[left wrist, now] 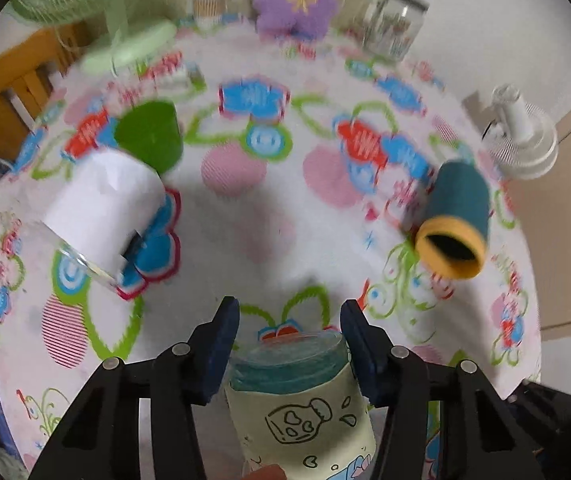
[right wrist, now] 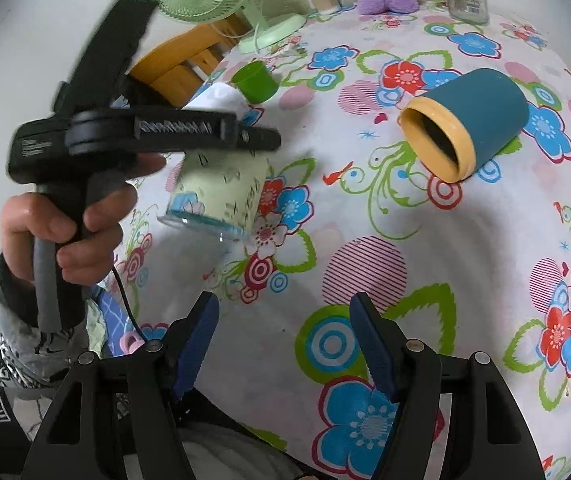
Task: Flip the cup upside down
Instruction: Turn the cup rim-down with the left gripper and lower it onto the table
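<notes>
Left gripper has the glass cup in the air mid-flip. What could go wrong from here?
1. The glass cup hangs tilted over the table in the left gripper; smooth glass could slip from the pads.
2. The white cup and green cup sit close by and could get knocked on set-down.

The cup (left wrist: 301, 400) I'm holding is a clear glass one wrapped in a pale yellow-green sleeve printed with doodles: a bottle with hearts, droplets, and some blue drawing at one end. A teal band runs around it where the sleeve stops, and bare glass continues past that. From my left wrist camera it sits between my two blue pads, its glass end pointing away from me. From my right wrist camera the same cup (right wrist: 217, 200) hangs above the flowered cloth, tilted, with the clear glass end lowest and turned toward the table, not touching it
</notes>
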Motion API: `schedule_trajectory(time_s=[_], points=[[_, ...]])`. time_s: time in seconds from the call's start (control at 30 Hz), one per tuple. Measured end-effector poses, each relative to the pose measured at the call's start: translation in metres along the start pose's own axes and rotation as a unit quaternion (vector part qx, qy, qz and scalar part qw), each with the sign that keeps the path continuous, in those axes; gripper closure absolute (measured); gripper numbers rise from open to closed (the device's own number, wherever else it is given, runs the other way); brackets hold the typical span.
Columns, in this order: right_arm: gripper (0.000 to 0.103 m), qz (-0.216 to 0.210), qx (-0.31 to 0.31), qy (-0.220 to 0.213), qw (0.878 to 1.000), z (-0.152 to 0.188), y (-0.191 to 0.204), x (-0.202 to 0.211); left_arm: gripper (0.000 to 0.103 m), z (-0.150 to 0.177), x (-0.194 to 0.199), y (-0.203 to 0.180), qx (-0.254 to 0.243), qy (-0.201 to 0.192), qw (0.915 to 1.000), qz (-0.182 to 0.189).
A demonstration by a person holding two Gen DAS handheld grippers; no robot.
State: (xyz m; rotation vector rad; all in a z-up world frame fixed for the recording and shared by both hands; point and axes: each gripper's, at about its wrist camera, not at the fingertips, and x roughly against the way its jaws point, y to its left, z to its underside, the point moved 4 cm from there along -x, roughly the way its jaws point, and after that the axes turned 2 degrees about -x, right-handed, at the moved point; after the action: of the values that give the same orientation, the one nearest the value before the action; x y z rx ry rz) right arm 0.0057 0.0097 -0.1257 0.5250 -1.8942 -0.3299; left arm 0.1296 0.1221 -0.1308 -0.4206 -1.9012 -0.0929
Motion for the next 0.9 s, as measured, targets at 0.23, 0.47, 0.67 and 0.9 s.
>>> schedule_trajectory(time_s=[0.23, 0.47, 0.67, 0.9], points=[[0.032, 0.008, 0.013, -0.015, 1.000, 0.000, 0.007, 0.003, 0.049, 0.002, 0.038, -0.003, 0.004, -0.115, 0.9927, -0.037], [0.032, 0.024, 0.036, -0.038, 0.998, 0.001, 0.014, 0.007, 0.049, 0.020, 0.059, -0.001, 0.024, -0.268, 0.9560, -0.118], [0.032, 0.028, 0.062, -0.043, 0.997, 0.006, 0.024, 0.007, 0.055, 0.038, 0.054, -0.001, 0.040, -0.324, 0.9350, -0.138], [0.032, 0.023, 0.067, -0.046, 0.996, 0.011, 0.026, 0.009, 0.058, 0.058, 0.035, -0.002, 0.041, -0.313, 0.9390, -0.138]])
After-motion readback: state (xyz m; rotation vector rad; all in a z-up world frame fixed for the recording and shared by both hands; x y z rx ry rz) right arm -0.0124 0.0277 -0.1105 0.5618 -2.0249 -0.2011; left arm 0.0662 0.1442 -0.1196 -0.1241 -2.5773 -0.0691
